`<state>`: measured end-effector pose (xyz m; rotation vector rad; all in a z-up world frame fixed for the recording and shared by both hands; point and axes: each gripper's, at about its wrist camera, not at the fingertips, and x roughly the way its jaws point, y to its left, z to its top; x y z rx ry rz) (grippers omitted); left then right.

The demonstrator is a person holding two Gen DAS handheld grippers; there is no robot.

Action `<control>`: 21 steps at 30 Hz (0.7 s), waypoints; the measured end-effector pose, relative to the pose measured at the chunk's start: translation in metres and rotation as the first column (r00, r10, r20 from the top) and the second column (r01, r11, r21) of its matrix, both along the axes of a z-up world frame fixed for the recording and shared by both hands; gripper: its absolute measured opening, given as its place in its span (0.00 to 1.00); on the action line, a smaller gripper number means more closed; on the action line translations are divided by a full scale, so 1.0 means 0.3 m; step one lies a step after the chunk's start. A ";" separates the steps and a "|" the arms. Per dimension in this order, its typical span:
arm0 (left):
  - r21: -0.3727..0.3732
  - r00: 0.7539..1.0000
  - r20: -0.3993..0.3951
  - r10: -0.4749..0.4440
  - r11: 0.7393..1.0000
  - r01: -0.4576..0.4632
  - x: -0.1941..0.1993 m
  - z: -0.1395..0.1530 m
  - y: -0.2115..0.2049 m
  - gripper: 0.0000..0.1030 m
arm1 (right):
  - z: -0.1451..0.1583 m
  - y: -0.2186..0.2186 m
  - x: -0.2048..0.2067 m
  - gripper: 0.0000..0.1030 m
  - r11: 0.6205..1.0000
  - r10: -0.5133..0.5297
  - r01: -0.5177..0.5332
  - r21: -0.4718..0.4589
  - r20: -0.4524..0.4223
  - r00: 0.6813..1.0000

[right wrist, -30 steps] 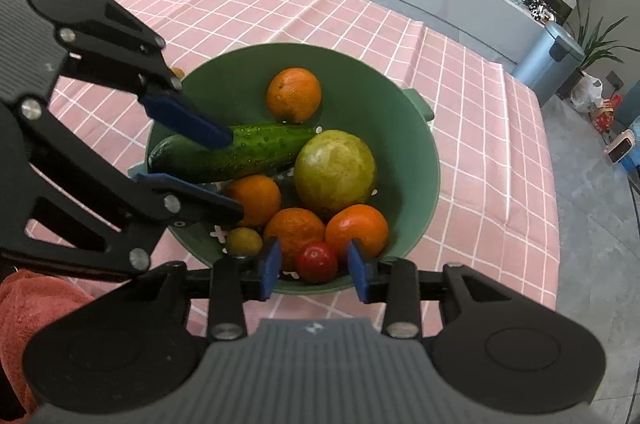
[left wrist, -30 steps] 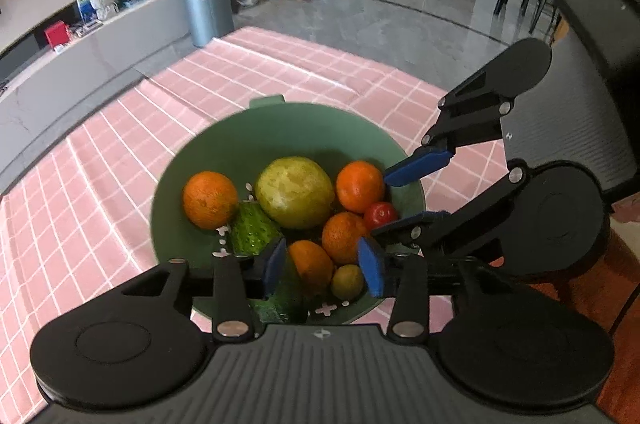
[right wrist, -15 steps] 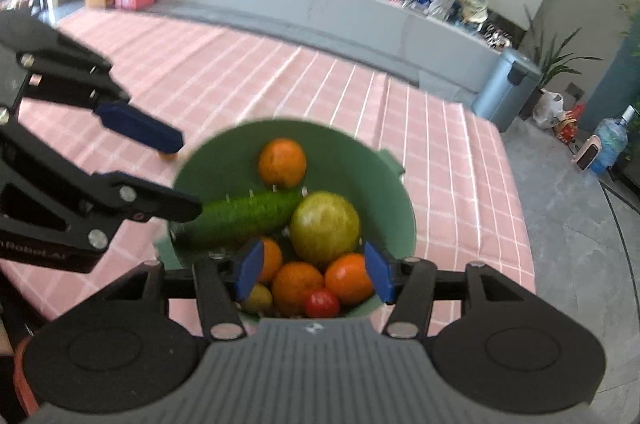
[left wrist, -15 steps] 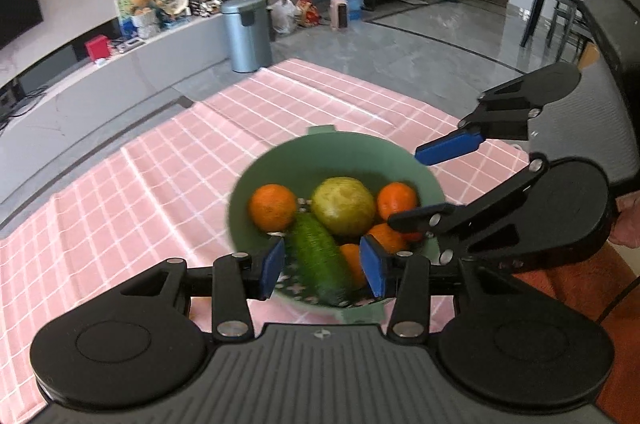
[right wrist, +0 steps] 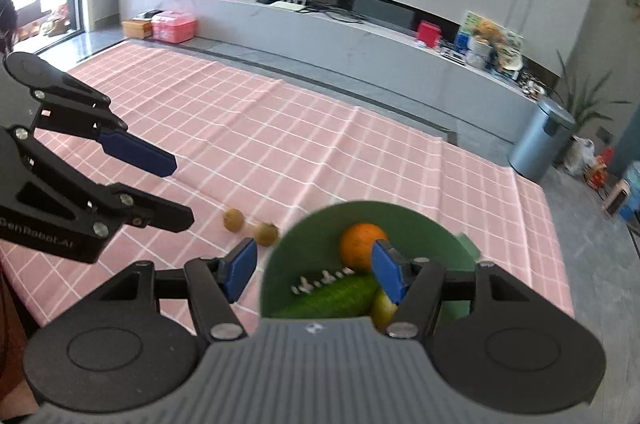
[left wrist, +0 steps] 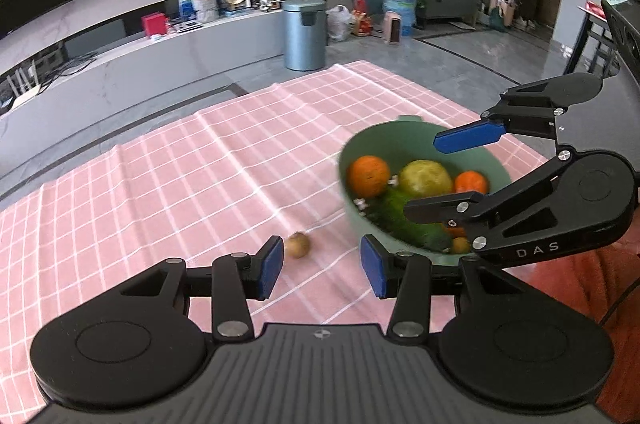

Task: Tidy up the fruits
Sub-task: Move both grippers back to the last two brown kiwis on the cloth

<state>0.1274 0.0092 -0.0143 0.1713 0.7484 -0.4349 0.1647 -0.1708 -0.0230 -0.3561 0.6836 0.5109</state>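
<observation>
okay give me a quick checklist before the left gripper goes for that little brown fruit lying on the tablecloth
1. Left gripper open and holding nothing: ok.
2. Nearer small brown fruit loose on the tablecloth, not touching the green bowl: ok.
3. Fruit centred between the left fingers: not ok, it sits just ahead of the left pad.
4. Right gripper out of the way: ok, it is open over the bowl, beside the cucumber and orange.
5. Second brown fruit apart from the first: ok, a gap shows in the right wrist view.
6. Whether the fruit will roll when touched: cannot tell.
</observation>
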 end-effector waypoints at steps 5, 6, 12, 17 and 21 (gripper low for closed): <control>-0.014 1.000 -0.012 0.023 1.000 -0.024 -0.001 -0.023 0.083 0.52 | -0.017 0.076 0.021 0.57 0.999 0.049 -0.049 -0.017 -0.011 0.999; -0.014 1.000 -0.015 0.026 1.000 -0.027 0.000 -0.030 0.095 0.52 | -0.023 0.092 0.028 0.56 0.998 0.064 -0.064 -0.023 -0.018 0.998; -0.033 0.999 -0.032 0.026 0.999 -0.027 0.018 -0.075 0.138 0.52 | -0.058 0.178 0.061 0.48 0.983 0.160 -0.163 -0.082 -0.038 0.986; -0.018 0.999 -0.035 0.000 1.000 -0.001 0.061 -0.127 0.120 0.52 | -0.084 0.242 0.101 0.42 0.945 0.271 -0.278 -0.172 -0.065 0.960; 0.003 0.999 -0.033 -0.029 1.000 0.030 0.101 -0.176 0.103 0.52 | -0.119 0.281 0.155 0.38 0.896 0.345 -0.364 -0.253 -0.116 0.931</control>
